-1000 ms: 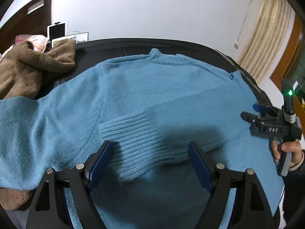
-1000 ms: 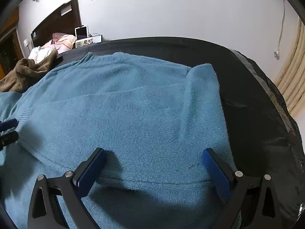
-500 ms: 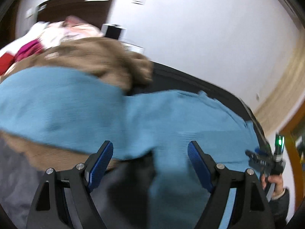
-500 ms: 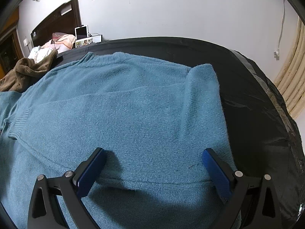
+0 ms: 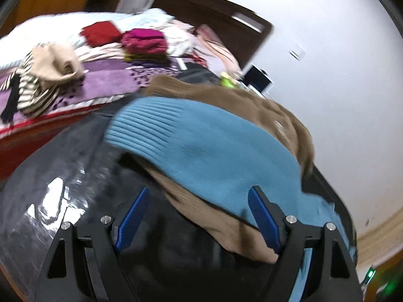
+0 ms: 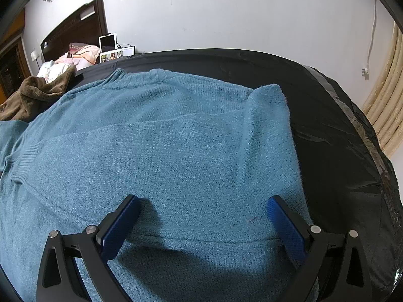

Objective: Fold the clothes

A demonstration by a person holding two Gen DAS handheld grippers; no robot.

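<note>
A blue knit sweater (image 6: 163, 151) lies flat on a black table (image 6: 340, 151), its right sleeve folded across the body with the ribbed cuff (image 6: 25, 158) at the left. My right gripper (image 6: 201, 216) is open and empty just above the sweater's lower right part. In the left wrist view the sweater's other sleeve (image 5: 214, 151) stretches out over a brown garment (image 5: 214, 216), ribbed cuff (image 5: 143, 125) at its far end. My left gripper (image 5: 199, 211) is open and empty, hovering near this sleeve and the brown garment.
The brown garment (image 6: 32, 95) is heaped at the table's left end. Beyond it a bed (image 5: 100, 80) holds folded red and magenta clothes (image 5: 143, 40) and a striped heap (image 5: 37, 85). A white wall and curtain (image 6: 388, 115) lie behind and to the right.
My left gripper has swung left, away from the folded cuff on the sweater's body, and now faces the outstretched left sleeve and the bed. The right gripper has stayed still.
</note>
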